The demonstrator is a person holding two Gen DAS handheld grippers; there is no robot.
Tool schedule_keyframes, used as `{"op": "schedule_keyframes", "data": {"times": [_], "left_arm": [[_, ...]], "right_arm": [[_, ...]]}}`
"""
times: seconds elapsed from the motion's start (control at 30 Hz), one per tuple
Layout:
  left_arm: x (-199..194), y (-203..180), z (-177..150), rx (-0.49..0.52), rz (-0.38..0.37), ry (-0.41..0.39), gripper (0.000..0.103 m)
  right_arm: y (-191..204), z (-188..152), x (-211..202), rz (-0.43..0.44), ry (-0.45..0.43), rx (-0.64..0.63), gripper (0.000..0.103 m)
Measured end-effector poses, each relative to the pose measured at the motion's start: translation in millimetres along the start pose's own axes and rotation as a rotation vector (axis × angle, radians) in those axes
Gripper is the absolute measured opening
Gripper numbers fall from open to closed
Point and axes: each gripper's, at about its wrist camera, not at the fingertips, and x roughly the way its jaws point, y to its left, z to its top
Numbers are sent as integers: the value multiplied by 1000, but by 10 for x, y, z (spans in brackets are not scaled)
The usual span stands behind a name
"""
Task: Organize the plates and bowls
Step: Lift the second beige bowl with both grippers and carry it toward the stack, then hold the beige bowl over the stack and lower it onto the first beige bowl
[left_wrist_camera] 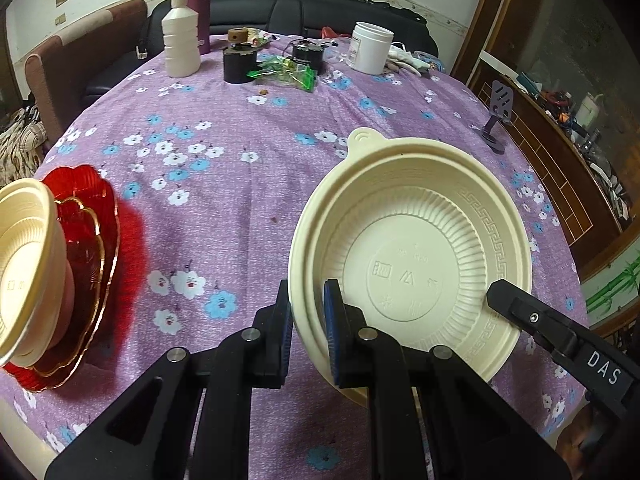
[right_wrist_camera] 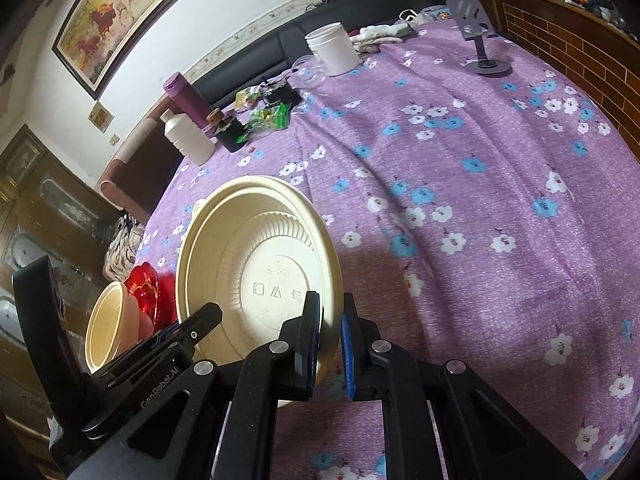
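A cream plastic bowl (left_wrist_camera: 416, 256) is held tilted above the purple flowered tablecloth. My left gripper (left_wrist_camera: 308, 320) is shut on its near-left rim. My right gripper (right_wrist_camera: 330, 328) is shut on the opposite rim of the same bowl (right_wrist_camera: 256, 268); one of its fingers (left_wrist_camera: 516, 308) shows at the right in the left wrist view. At the left edge, stacked cream bowls (left_wrist_camera: 24, 264) rest on red scalloped plates (left_wrist_camera: 88, 248). The stack also shows in the right wrist view (right_wrist_camera: 106, 328), with the red plates (right_wrist_camera: 148, 292) behind it.
At the far side of the table stand a white bottle (left_wrist_camera: 180, 40), a purple flask (left_wrist_camera: 198, 8), a black round box (left_wrist_camera: 239, 64), green wrappers (left_wrist_camera: 286, 72), a white jar (left_wrist_camera: 370, 48) and a grey phone stand (left_wrist_camera: 498, 116). A sofa and a wooden cabinet border the table.
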Motion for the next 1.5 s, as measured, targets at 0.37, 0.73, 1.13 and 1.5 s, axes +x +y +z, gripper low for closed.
{"op": "schedule_keyframes", "data": {"times": [0.37, 0.73, 1.13, 1.5], "left_arm": [[-158, 228, 5, -41, 26, -28, 13], [-270, 390, 5, -75, 36, -49, 12], [-455, 555, 23, -109, 48, -84, 13], [-688, 911, 100, -169, 103, -140, 13]], "right_arm": [[249, 20, 39, 35, 6, -52, 10], [467, 20, 33, 56, 5, -95, 10], [696, 58, 9, 79, -3, -141, 9], [1158, 136, 39, 140, -5, -223, 9]]}}
